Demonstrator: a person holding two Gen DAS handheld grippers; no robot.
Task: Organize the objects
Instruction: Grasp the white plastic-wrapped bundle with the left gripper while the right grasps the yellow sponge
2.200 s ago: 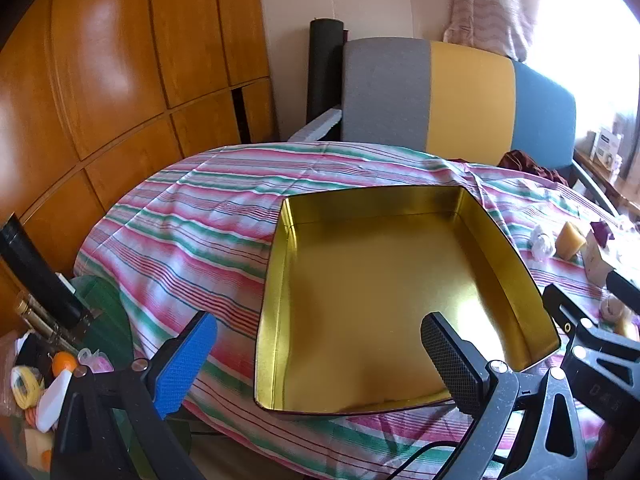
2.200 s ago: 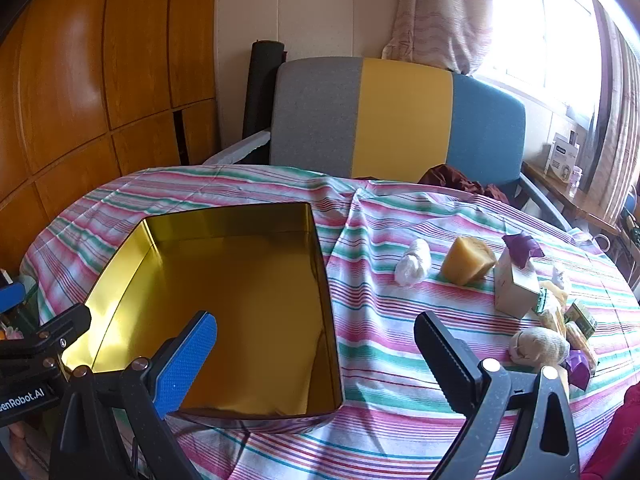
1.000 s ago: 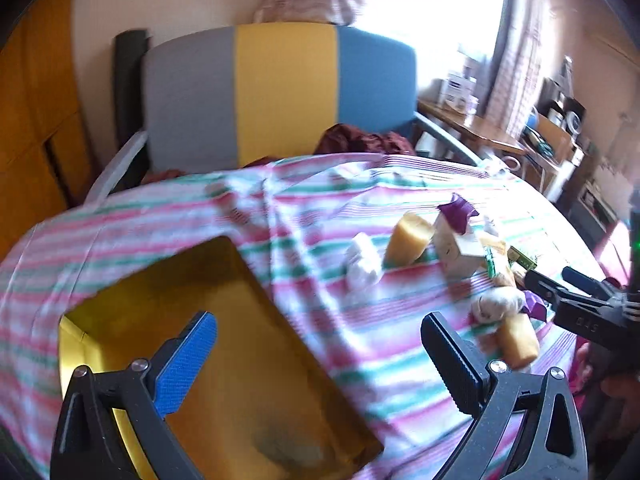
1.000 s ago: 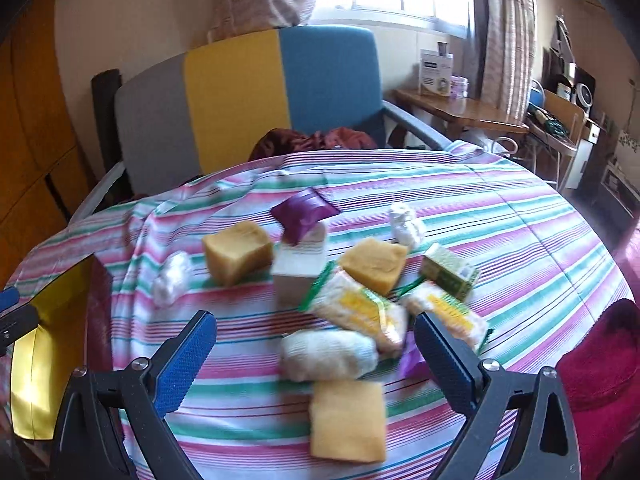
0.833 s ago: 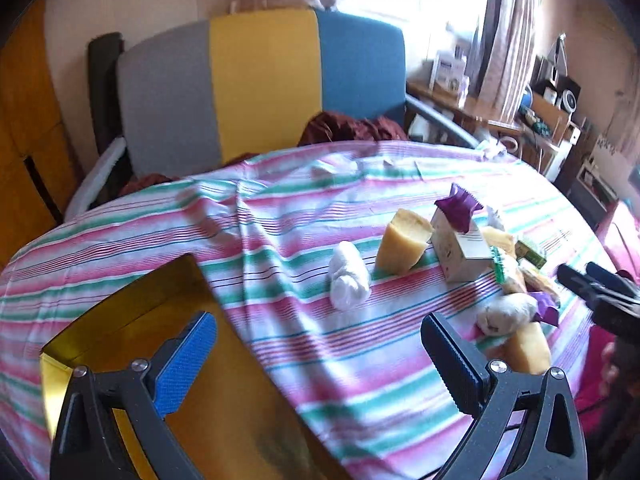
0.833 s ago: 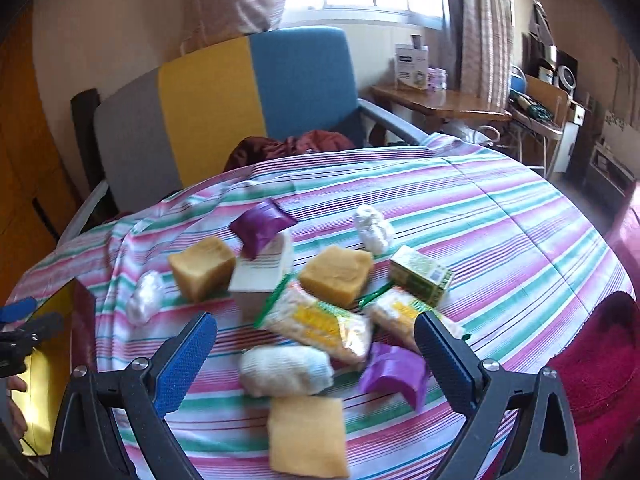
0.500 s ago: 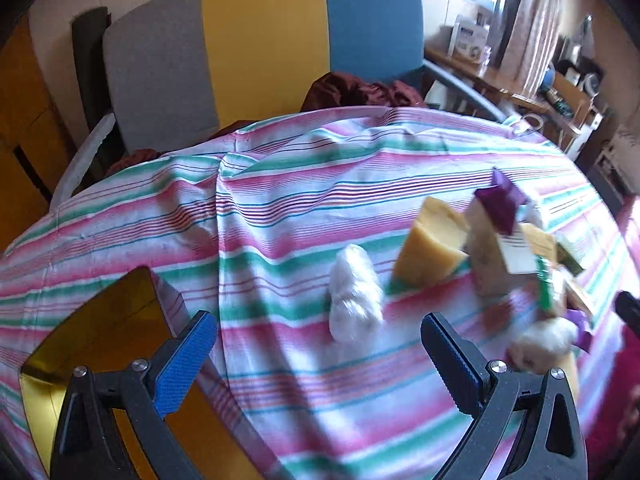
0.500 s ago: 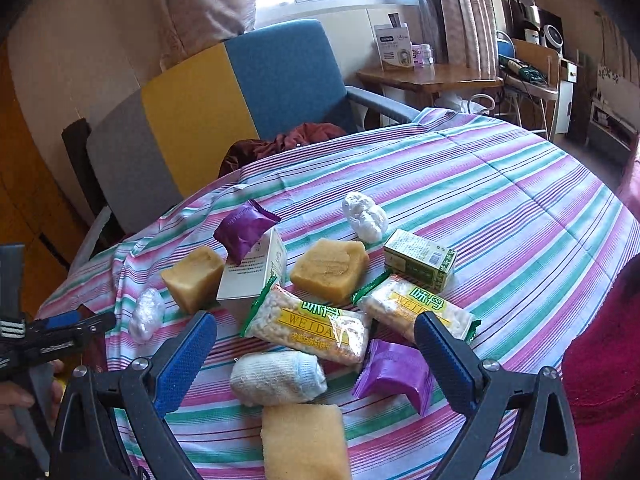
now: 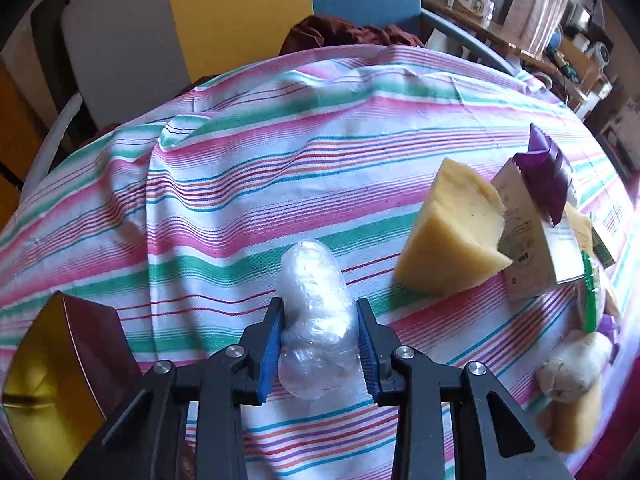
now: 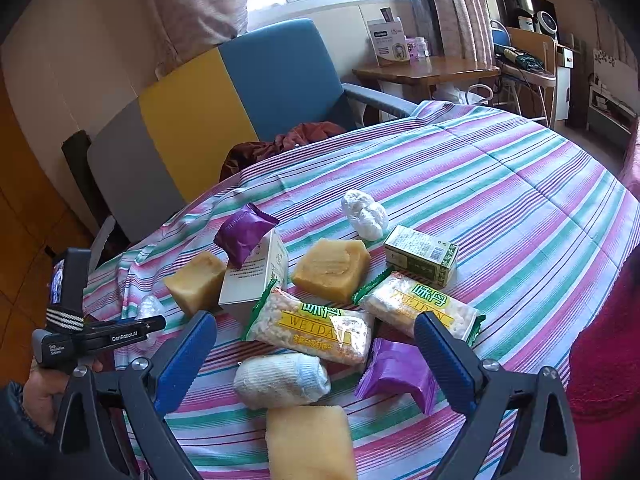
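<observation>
On the striped desk [image 9: 248, 152], item one: plastic-wrapped bundle [image 9: 316, 316], clamped in your left hand-held gripper [image 9: 320, 344]; lift it straight, squeeze lightly, then carry to the gold tin [image 9: 48, 384]; right hand-held gripper [image 10: 316, 356] spread apart

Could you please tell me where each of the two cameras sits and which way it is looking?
Left wrist: sits on the left gripper, looking steeply down at the striped tablecloth; its blue pads clamp a plastic-wrapped bundle.
Right wrist: sits on the right gripper, looking across the table at the heap of snacks; its jaws are open, and a hand shows.
Shared: the bundle, the sponge block and the chair.
</observation>
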